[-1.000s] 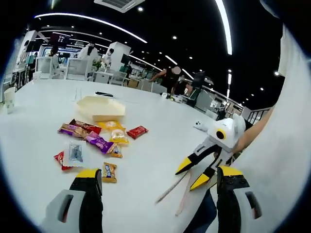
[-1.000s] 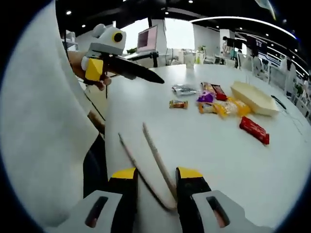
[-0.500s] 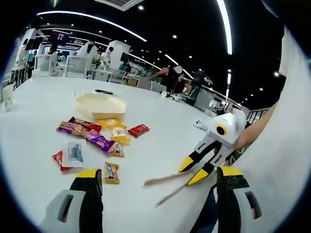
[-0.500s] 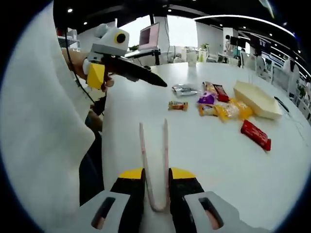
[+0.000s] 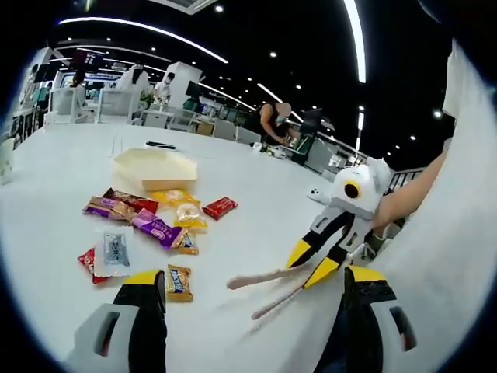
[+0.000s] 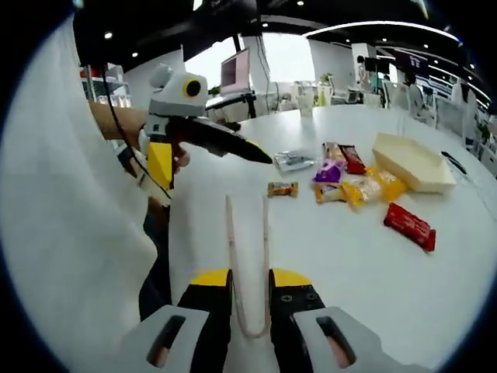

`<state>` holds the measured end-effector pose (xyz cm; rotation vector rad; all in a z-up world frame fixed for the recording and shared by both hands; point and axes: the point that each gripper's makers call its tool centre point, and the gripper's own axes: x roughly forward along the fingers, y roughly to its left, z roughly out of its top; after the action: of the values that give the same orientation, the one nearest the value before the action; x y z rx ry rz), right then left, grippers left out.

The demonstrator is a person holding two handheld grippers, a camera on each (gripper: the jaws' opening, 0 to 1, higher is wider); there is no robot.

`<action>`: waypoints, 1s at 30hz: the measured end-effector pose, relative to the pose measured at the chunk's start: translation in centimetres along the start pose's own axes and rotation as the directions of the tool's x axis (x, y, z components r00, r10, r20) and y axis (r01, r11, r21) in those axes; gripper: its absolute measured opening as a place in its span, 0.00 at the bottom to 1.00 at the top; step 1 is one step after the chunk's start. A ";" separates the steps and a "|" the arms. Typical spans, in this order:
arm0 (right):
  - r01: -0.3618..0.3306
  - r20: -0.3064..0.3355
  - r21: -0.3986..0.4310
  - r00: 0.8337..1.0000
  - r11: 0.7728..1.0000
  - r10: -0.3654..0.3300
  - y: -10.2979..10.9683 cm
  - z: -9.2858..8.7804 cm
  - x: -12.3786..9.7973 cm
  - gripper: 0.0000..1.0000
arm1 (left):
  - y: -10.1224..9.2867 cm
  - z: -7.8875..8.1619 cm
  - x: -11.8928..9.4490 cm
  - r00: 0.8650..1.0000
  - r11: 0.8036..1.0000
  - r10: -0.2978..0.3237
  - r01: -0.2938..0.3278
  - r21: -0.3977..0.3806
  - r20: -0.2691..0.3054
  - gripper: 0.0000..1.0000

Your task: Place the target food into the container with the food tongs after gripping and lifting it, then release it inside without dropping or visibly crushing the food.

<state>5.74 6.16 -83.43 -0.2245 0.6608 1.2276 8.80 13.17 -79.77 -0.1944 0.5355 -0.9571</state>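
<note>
right gripper view looks along the right gripper [image 6: 249,281], whose yellow-tipped jaws are pressed onto the bend of the pale food tongs [image 6: 247,256]; the two thin arms run forward close together, nearly parallel, their tips over bare white table [image 6: 326,256]. in the left gripper view the left gripper [image 5: 248,284] has its jaws spread wide with nothing between them, near the scattered snacks.

the step in hand, as i judge it, is carrying the tongs over to a snack. to do it well, keep the squeeze light enough that the springy arms can part again, come down with one tip on each side of a single packet, and close gently so the wrapper only dents.

which snack is the target is not clear. the snacks lie in a loose cluster on the table: a small orange-brown bar [image 5: 178,280] nearest, a clear pouch [image 5: 115,249], a purple wrapper [image 5: 158,229], yellow packets [image 5: 189,215] and a red bar [image 5: 220,207]. all are glossy, crinkly film, flat and likely slippery. the container [image 5: 152,169] is a cream, shallow, angular tray with sloping walls, just beyond the cluster. the table is smooth and matte white.
</note>
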 end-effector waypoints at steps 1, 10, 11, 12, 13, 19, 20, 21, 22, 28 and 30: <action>-0.003 0.004 0.006 1.000 1.000 0.003 0.0 0.2 -0.1 0.17 | 0.0 0.0 0.0 1.000 1.000 -0.003 0.003 -0.002 0.000 0.94; -0.117 0.037 0.047 0.993 0.992 0.116 1.9 2.0 -0.9 0.17 | -1.1 0.4 -0.1 0.997 0.997 -0.077 0.077 -0.031 0.017 0.80; -0.131 0.040 0.044 0.991 0.990 0.129 2.3 2.2 -0.9 0.17 | -1.2 0.6 -0.1 0.996 0.996 -0.082 0.084 -0.042 0.030 0.80; -0.140 0.040 0.039 0.990 0.989 0.138 2.6 2.4 -1.0 0.17 | -1.2 0.6 -0.1 0.996 0.995 -0.083 0.084 -0.048 0.034 0.81; -0.142 0.040 0.036 0.989 0.989 0.141 2.7 2.4 -1.0 0.17 | -1.2 0.6 -0.1 0.996 0.995 -0.083 0.085 -0.049 0.034 0.82; -0.172 0.060 0.049 0.984 0.984 0.169 3.3 2.8 -1.3 0.17 | -2.1 0.2 -0.1 0.992 0.991 -0.122 0.123 -0.047 0.012 0.81; -0.175 0.061 0.051 0.983 0.983 0.172 3.3 2.8 -1.3 0.17 | -2.4 0.1 -0.1 0.991 0.989 -0.135 0.136 -0.051 0.010 0.79; -0.193 0.056 0.048 0.980 0.980 0.191 3.6 2.6 -1.4 0.17 | -2.5 0.1 -0.2 0.990 0.988 -0.143 0.143 -0.053 0.011 0.77; -0.197 0.055 0.045 0.979 0.979 0.195 3.7 2.6 -1.4 0.17 | -2.6 0.1 -0.2 0.989 0.987 -0.149 0.149 -0.054 0.013 0.77; -0.222 0.061 0.048 0.974 0.974 0.219 4.0 3.0 -1.6 0.17 | -4.0 -0.5 -0.3 0.977 0.973 -0.211 0.207 -0.101 -0.020 0.68; -0.225 0.062 0.050 0.973 0.973 0.222 3.8 3.0 -1.6 0.17 | -4.0 -0.5 -0.2 0.978 0.974 -0.208 0.206 -0.096 -0.016 0.65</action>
<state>2.97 7.71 -79.46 -0.0681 0.6849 1.4237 5.50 11.10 -78.56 -0.3274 0.5929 -1.1392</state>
